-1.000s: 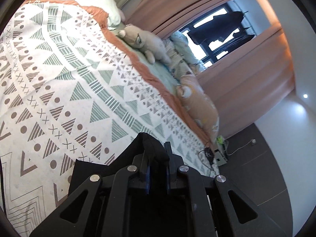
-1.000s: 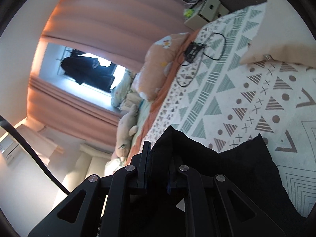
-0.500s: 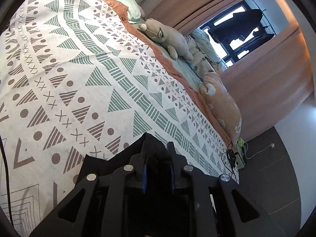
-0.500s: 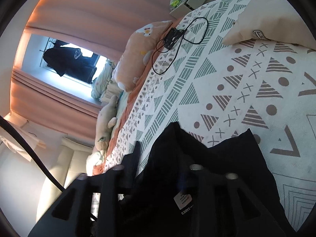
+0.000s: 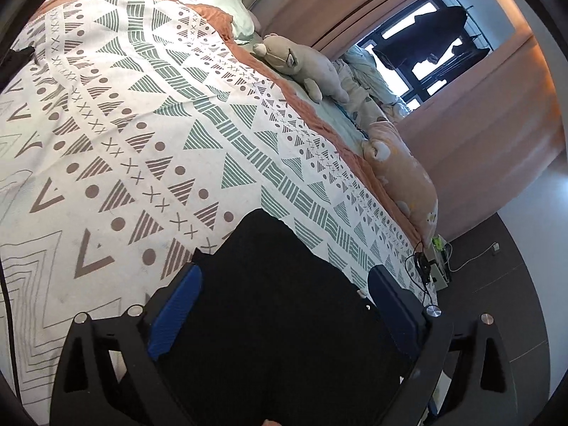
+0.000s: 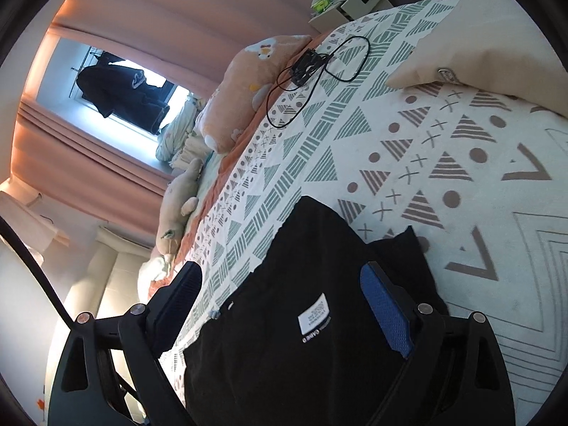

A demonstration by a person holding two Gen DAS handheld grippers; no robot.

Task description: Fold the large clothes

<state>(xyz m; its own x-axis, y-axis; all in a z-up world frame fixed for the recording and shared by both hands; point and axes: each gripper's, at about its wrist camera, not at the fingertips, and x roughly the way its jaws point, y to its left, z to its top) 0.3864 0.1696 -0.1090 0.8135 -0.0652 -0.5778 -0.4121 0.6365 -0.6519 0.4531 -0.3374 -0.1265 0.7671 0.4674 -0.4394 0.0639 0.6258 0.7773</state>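
Note:
A black garment [image 5: 280, 305] lies on the patterned bedspread [image 5: 149, 135], filling the lower middle of the left wrist view. My left gripper [image 5: 284, 277] is open, its blue-padded fingers [image 5: 174, 305] standing wide apart on either side of the cloth. In the right wrist view the same black garment [image 6: 309, 319] lies flat with a white label [image 6: 314, 314] showing. My right gripper [image 6: 280, 280] is open too, with its fingers [image 6: 387, 312] spread over the garment's edge. Neither gripper holds the cloth.
A grey plush toy [image 5: 301, 64] and an orange plush pillow [image 5: 401, 174] lie along the bed's far edge by the pink curtains. A beige pillow [image 6: 479, 46] and a black cable with a small device [image 6: 309, 64] lie on the bedspread [image 6: 408, 149]. A small bedside unit [image 6: 351, 3] stands beyond the bed.
Both grippers were shut on the black garment and lowered it toward the bed. Now both have opened and the garment lies released on the bedspread.

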